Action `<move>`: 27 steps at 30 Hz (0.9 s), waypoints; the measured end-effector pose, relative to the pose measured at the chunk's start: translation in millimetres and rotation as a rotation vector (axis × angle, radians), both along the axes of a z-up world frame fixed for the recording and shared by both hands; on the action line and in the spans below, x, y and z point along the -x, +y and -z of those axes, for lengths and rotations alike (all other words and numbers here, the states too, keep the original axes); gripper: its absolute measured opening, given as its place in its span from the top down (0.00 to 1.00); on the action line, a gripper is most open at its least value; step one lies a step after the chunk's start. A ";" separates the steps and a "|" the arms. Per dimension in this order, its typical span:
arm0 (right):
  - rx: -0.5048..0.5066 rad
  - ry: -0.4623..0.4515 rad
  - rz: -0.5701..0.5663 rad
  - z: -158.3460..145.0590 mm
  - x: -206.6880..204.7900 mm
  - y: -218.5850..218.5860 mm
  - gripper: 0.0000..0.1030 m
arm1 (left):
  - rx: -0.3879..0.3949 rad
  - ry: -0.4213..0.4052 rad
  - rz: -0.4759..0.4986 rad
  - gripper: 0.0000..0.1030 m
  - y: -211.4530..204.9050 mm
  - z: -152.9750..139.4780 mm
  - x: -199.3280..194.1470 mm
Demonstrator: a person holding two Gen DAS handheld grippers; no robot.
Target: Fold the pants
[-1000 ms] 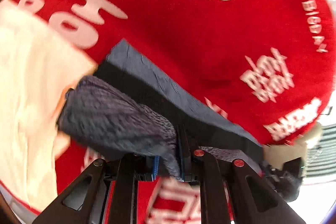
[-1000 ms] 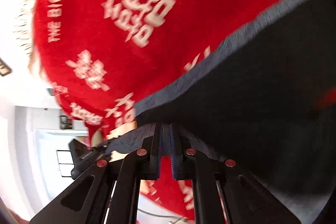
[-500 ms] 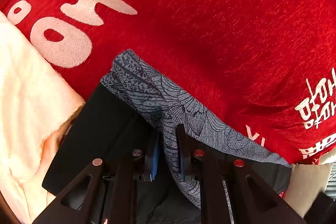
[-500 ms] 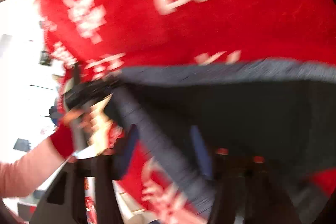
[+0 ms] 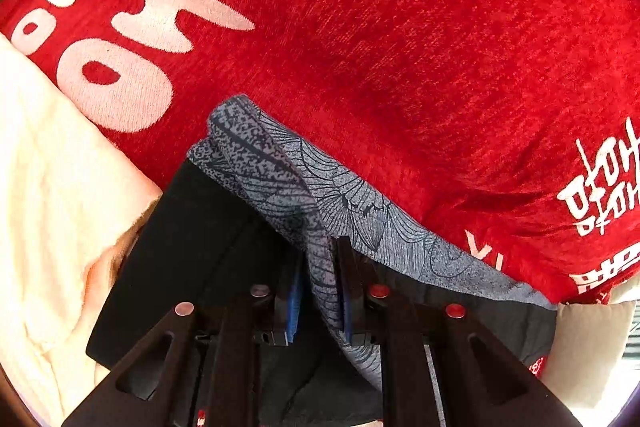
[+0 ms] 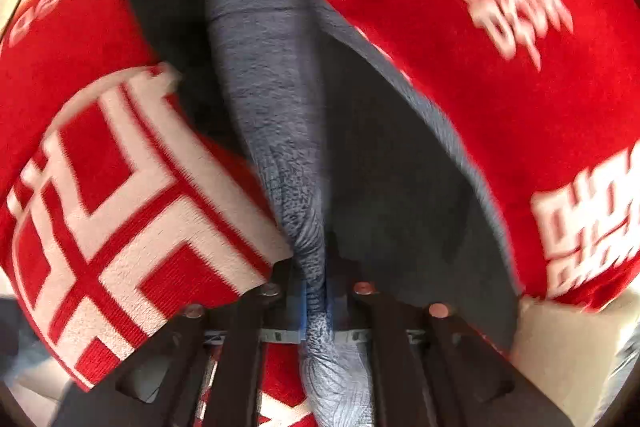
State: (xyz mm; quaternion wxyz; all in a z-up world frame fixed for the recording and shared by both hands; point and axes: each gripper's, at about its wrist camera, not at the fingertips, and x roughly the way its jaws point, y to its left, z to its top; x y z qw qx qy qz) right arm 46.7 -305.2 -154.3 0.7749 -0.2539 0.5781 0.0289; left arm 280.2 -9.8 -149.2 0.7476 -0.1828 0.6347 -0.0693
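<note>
The pants are grey with a dark line print and a black inner side. They lie on a red blanket with white lettering. My left gripper is shut on a grey fold of the pants, low on the blanket, and the black side spreads to its left. In the right wrist view, my right gripper is shut on a bunched grey edge of the pants, which stretch away upward as a taut strip. A dark flap of the same garment hangs to its right.
A cream cloth lies to the left of the pants in the left wrist view. The red blanket surrounds the pants in the right wrist view. A pale cushion edge shows at the lower right.
My left gripper came down to the blanket with its fold and then held still. My right gripper opened, swung round and shut again on a bunched grey edge of the pants.
</note>
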 end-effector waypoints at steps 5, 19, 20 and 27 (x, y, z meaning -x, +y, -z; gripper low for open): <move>-0.097 -0.070 0.134 -48.5 -49.8 -54.3 0.94 | -0.005 0.008 0.015 0.84 -0.9 -2.1 -4.2; -0.313 0.145 0.200 9.7 -161.7 -158.5 0.37 | -0.069 0.010 0.050 0.59 2.9 -17.0 -25.1; -0.356 0.155 0.231 5.6 -159.2 -165.6 0.37 | -0.085 -0.006 0.050 0.48 7.8 -28.0 -23.2; -0.385 -0.039 0.205 -70.3 -127.5 -134.8 0.52 | -0.164 -0.065 0.144 0.32 -1.8 -54.5 -0.9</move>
